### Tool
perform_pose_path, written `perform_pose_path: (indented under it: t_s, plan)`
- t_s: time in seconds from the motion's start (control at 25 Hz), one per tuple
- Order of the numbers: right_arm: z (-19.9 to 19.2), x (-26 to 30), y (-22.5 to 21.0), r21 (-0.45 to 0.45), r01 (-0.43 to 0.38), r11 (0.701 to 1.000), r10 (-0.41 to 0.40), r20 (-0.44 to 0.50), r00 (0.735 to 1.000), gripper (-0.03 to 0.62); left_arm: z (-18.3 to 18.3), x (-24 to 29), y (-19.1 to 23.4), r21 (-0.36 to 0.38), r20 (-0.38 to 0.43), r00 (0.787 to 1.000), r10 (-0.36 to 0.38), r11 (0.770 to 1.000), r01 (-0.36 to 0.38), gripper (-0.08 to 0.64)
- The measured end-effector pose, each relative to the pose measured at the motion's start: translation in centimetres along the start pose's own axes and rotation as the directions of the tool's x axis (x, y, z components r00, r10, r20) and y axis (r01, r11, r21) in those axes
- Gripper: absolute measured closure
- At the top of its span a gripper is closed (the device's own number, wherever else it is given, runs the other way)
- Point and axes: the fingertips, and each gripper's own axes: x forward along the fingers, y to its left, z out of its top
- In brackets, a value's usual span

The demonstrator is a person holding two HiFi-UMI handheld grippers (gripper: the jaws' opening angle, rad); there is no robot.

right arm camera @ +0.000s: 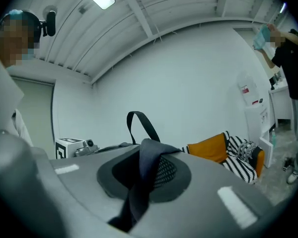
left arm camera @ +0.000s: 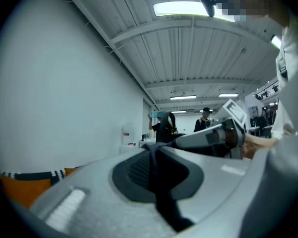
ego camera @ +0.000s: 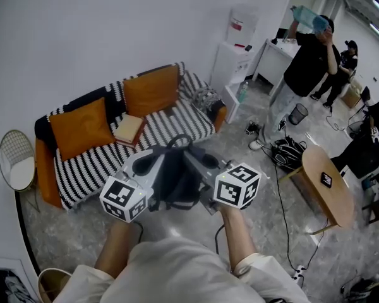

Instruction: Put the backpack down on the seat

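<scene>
A black backpack (ego camera: 175,180) hangs in the air between my two grippers, over the floor in front of the sofa (ego camera: 177,126), which has a black-and-white striped cover. Its carry loop (ego camera: 179,140) stands up at the top. My left gripper (ego camera: 148,163) is shut on a dark backpack strap (left arm camera: 159,192) that runs down between its jaws. The right gripper (ego camera: 208,163) is shut on another dark strap (right arm camera: 143,182), with the mesh padding showing beside it. In the right gripper view the carry loop (right arm camera: 139,123) rises behind the jaws. Both grippers point level, towards each other.
Two orange cushions (ego camera: 82,128) (ego camera: 151,90), a tan book (ego camera: 129,129) and a grey bundle (ego camera: 206,98) lie on the sofa. A white wire chair (ego camera: 16,160) stands left, a round wooden table (ego camera: 328,185) right. A person (ego camera: 306,62) lifts a water jug near the dispenser (ego camera: 230,62). Cables and a black bag (ego camera: 289,151) lie on the floor.
</scene>
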Motion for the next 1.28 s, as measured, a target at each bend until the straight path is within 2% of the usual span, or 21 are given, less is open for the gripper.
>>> perform_pose_path:
  t_s: [0.4, 0.8, 1.04, 1.28]
  plan:
    - [-0.7, -3.4, -1.0, -0.034, -0.057, 0.998, 0.058, 0.015, 0.998, 0.58, -1.0, 1.4, -2.9, -0.026, 0.003, 0.999, 0.044, 0.999, -0.044, 0.554]
    - [-0.4, -4.8, -5.6, 0.032, -0.055, 0.998, 0.054, 0.026, 0.998, 0.581, -2.5, 6.3, -3.4, -0.058, -0.019, 1.0, 0.011, 0.998, -0.012, 0.554]
    - [1.2, -3.0, -10.0, 0.033, -0.043, 0.999, 0.042, 0.041, 0.998, 0.581, -2.8, 10.5, -0.9, -0.056, -0.009, 1.0, -0.015, 0.998, 0.015, 0.554]
    - [3.9, 0.8, -15.9, 0.03, -0.002, 1.0, -0.001, 0.075, 0.997, 0.575, -2.4, 16.1, 3.6, -0.048, 0.002, 0.999, -0.04, 0.998, 0.04, 0.554]
